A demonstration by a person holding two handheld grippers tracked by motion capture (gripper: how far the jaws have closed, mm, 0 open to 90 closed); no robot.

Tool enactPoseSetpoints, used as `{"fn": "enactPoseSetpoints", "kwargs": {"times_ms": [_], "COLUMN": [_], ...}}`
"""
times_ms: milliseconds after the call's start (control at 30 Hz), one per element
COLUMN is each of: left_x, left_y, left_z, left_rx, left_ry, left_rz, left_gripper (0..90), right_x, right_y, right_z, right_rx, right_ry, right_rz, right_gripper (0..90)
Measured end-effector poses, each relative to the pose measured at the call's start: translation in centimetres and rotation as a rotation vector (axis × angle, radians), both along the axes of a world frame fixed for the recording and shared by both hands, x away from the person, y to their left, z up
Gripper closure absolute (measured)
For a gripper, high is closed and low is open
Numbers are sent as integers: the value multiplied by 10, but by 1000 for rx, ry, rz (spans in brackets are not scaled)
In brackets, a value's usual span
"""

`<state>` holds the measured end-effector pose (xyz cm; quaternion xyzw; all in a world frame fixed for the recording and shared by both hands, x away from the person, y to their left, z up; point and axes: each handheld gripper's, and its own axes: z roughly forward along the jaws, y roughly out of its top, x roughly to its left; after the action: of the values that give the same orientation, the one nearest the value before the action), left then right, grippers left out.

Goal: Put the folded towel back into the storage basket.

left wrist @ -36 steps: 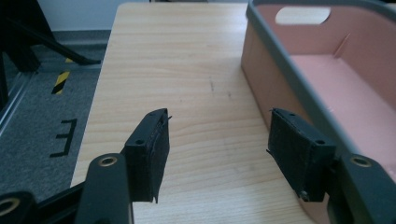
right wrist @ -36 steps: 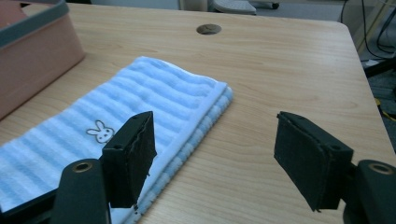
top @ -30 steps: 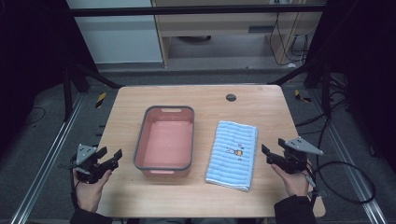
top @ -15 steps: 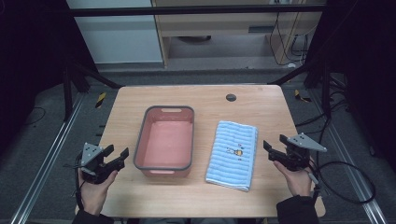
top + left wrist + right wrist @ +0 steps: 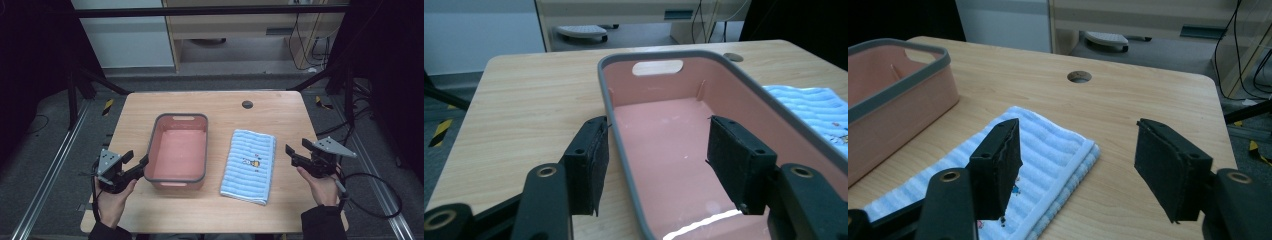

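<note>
The left hand [image 5: 112,200] enters from the near edge of the table [image 5: 225,105] and holds the left gripper [image 5: 137,165] low and roughly level, aimed right and slightly away from the person. Its jaws stand spread and have just been closing a little. In the left gripper view they straddle the near left rim of the pink basin [image 5: 664,145]: one pad [image 5: 591,167] is outside the wall over the tabletop, the other is over the basin floor. No pad presses on the rim.

The right hand [image 5: 322,187] comes in at the near right corner and holds the right gripper [image 5: 295,152] level, pointing left toward the towel [image 5: 250,165]. Its jaws are also spread, have just been closing a little, and grip nothing. In the right gripper view the towel's right edge lies beneath and between the jaws, clear of both pads; whether the lower tips touch the cloth cannot be told.

The basin, pink with a grey rim and a handle slot in its far wall, sits left of centre on the table. The towel, folded, blue-and-white striped with a small printed figure, lies flat just right of the basin, apart from it.

The table is light wood with rounded corners and a round cable hole [image 5: 247,104] near its far edge. Dark floor, metal rails and cables surround it; a pale cabinet [image 5: 130,35] stands beyond.
</note>
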<state>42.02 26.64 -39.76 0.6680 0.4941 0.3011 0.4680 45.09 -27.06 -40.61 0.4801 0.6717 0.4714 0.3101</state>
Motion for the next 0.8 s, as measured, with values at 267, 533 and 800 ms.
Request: {"fn": "enactPoseSetpoints", "kwargs": {"times_ms": [267,533,800], "left_x": [3,5,8], "left_y": [-16,-41,-59], "left_z": [6,18,23], "left_rx": [-6,7,12], "left_ry": [-11,-36,-44], "left_rz": [-26,-65,-96], "left_gripper": [428,432,441], "right_x": [7,12,19], "right_y": [5,9,13], "right_z": [7,12,17], "right_rx": [-2,4,-2], "right_ry": [-9,-10,-1], "right_rz": [7,17,31], "right_gripper": [380,389,395]}}
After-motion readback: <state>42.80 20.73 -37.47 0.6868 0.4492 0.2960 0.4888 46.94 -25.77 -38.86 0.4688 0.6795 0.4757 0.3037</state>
